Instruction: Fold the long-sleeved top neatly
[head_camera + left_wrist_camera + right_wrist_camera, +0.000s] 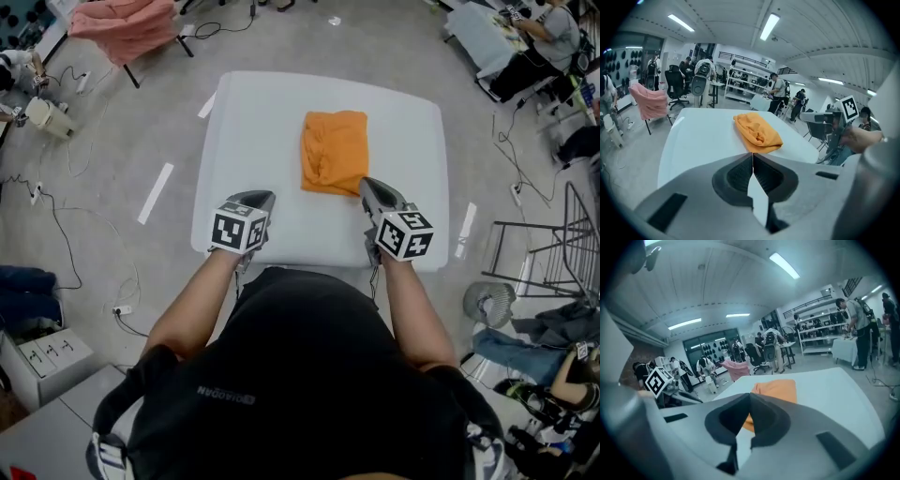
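The orange long-sleeved top (334, 150) lies folded into a compact rectangle on the white table (253, 131), a little right of the middle. It also shows ahead of the jaws in the left gripper view, as an orange top (757, 131), and in the right gripper view as an orange top (778, 392). My left gripper (260, 199) hovers over the table's near edge, left of the top, jaws shut and empty. My right gripper (368, 185) is by the top's near right corner, raised off it, jaws shut with nothing between them.
A pink cloth (127, 25) hangs over a stand on the floor at the far left. Cables (56, 220) and white tape strips (156, 192) lie on the floor left of the table. A fan (487, 303) and a wire rack (553, 244) stand to the right. People work at tables (497, 42) beyond.
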A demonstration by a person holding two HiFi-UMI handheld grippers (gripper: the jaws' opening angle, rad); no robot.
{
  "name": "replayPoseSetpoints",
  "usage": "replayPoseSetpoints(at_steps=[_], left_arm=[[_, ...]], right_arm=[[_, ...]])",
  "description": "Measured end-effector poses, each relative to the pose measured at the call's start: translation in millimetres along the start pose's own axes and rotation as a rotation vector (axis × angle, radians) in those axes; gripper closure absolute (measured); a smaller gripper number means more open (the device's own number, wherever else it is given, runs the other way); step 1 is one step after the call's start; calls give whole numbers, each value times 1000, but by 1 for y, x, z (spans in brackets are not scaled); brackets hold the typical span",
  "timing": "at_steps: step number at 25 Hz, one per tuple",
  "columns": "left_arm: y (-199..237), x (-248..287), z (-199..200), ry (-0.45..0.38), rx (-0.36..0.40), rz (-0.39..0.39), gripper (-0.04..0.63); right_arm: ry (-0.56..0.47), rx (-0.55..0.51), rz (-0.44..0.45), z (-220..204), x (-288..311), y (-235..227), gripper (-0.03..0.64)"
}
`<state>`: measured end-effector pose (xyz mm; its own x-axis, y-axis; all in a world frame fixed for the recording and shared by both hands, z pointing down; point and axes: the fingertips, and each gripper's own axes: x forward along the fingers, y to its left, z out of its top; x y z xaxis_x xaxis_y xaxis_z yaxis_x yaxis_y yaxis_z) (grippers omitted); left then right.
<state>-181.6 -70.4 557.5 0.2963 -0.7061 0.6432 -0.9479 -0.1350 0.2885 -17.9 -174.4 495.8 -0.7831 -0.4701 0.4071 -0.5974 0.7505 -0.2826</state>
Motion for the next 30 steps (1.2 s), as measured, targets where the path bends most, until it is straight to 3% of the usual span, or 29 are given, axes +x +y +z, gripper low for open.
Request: replayPoseSetpoints(at_steps=[13,30], left_arm=[[-61,-11,16,-96,7,34,588],[-82,-26,-12,-88,2,85,588]], right_arm=[[-15,30,-1,-25,-78,-26,614],[5,42,25,-56,-98,-22,614]])
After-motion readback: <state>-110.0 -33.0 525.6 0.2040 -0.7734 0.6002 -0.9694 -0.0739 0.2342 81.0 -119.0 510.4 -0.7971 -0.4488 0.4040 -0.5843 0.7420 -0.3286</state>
